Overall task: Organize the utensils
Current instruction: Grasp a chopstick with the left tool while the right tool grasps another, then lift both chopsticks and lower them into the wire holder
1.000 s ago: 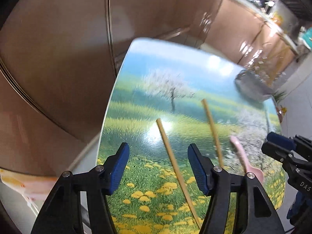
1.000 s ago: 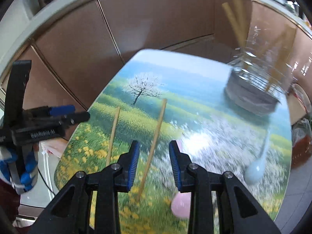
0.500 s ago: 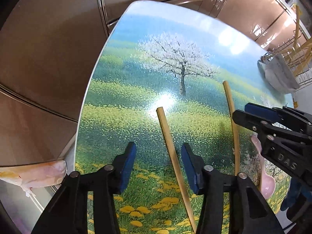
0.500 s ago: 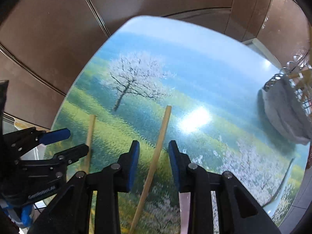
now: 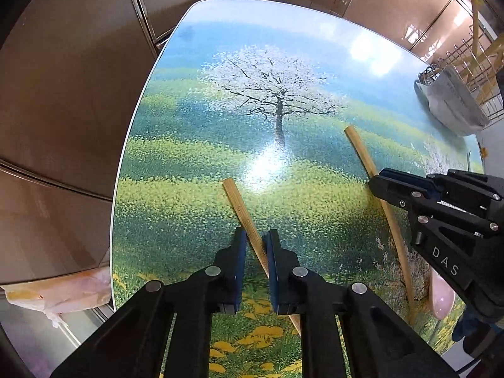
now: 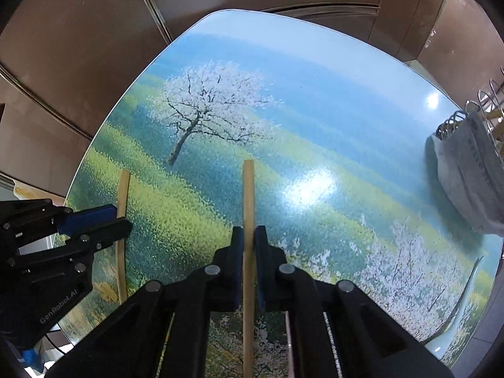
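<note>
Two bamboo chopsticks lie on the landscape-print table [image 5: 195, 132]. My left gripper [image 5: 255, 245] is shut on the left chopstick [image 5: 239, 208], low over the table. My right gripper [image 6: 249, 239] is shut on the right chopstick [image 6: 248, 195]. In the left wrist view the right gripper [image 5: 378, 182] is over the right chopstick [image 5: 362, 154]. In the right wrist view the left gripper [image 6: 116, 217] sits on the left chopstick [image 6: 123, 189]. A pink spoon [image 5: 441, 296] lies at the right, partly hidden. A pale blue spoon [image 6: 466, 296] lies near the right edge.
A wire utensil rack with a grey cloth cover [image 5: 453, 104] stands at the table's far right and holds upright chopsticks; it also shows in the right wrist view [image 6: 466, 170]. Brown tiled floor surrounds the table. A plastic bag [image 5: 63, 293] lies off the left edge.
Both grippers have come down lower over the table and closed, each onto its own chopstick. The chopsticks have not left the table.
</note>
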